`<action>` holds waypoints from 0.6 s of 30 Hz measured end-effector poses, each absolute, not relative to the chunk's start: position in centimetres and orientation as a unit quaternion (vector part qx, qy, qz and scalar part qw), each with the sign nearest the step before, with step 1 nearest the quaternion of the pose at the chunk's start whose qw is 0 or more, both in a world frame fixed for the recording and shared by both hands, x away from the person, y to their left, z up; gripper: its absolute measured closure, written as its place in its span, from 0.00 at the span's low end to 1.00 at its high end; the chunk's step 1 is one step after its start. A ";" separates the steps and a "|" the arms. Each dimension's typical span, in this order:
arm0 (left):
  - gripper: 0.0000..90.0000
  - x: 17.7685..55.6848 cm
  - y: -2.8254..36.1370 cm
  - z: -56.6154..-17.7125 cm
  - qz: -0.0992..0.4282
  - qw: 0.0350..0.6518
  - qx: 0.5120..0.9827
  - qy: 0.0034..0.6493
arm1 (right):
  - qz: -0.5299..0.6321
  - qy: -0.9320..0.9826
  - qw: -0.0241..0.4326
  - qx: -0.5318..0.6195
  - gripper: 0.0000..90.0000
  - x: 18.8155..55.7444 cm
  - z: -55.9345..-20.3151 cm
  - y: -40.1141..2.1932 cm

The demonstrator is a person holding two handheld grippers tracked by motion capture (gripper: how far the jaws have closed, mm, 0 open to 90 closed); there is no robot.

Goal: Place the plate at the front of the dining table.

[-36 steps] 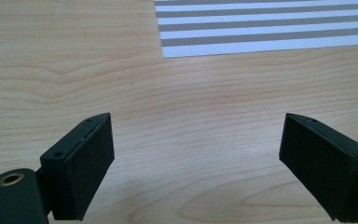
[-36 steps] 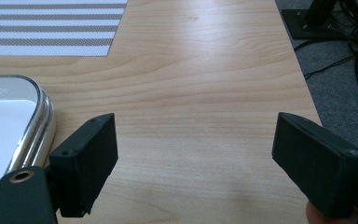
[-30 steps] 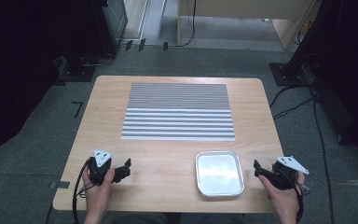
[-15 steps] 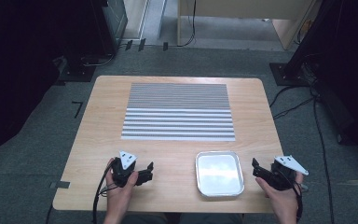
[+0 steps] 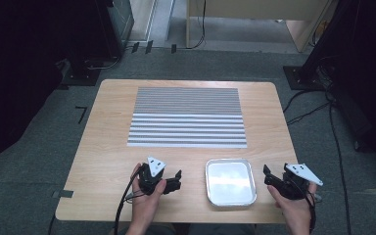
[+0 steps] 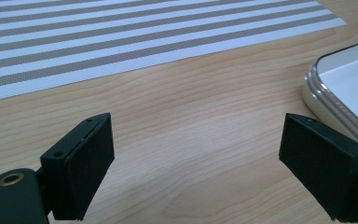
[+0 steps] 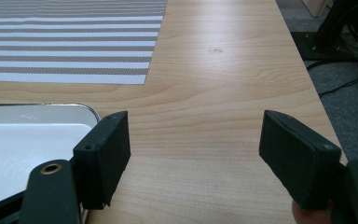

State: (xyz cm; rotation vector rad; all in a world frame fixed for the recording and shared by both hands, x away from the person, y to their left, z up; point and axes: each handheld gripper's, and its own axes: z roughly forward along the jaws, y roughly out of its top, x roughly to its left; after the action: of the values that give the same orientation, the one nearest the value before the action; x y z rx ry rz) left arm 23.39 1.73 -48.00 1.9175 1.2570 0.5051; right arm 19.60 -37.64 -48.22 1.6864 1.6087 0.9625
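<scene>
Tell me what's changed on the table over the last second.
The left gripper has slid right across the table toward the metal tray, jaws open and empty. The right gripper stayed beside the tray; its jaws have just been closing a little, with nothing between them. The tray and the striped mat lie as before.

floor: grey carpet (image 5: 39, 161) all round the table, short pile
table: light wood top (image 5: 107, 147), rounded corners, bare along its left edge
far side: pale wood cabinet or desk (image 5: 254, 10) beyond the far edge, a dark cable hanging in front of it
far left: black stand base (image 5: 85, 73) on the carpet off the table's far left corner, dark unit above it, probably a rack
right: black equipment base (image 5: 306, 76) off the far right corner, loose cables (image 5: 318, 105) trailing over the carpet
marks: black tape angle (image 5: 82, 113) on the carpet by the left edge
light: even, overhead; both sides of the room fall dark
</scene>
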 end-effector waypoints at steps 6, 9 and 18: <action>0.11 23.2 -0.4 -48.1 0.188 0.393 0.760 0.482 | 0.366 0.613 0.299 0.633 0.30 19.6 -48.3 -37.3; 0.11 23.0 -1.2 -48.1 0.185 0.395 0.763 0.477 | 0.365 0.615 0.298 0.632 0.32 19.7 -48.3 -37.1; 0.11 22.5 -3.4 -48.3 0.169 0.409 0.766 0.467 | 0.372 0.619 0.292 0.626 0.38 19.7 -48.4 -36.7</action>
State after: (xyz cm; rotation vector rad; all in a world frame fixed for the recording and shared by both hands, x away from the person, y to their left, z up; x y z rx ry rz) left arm 22.49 -3.39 -48.31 1.9284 1.1751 0.4256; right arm 19.67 -36.65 -48.36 1.6691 1.6507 0.9923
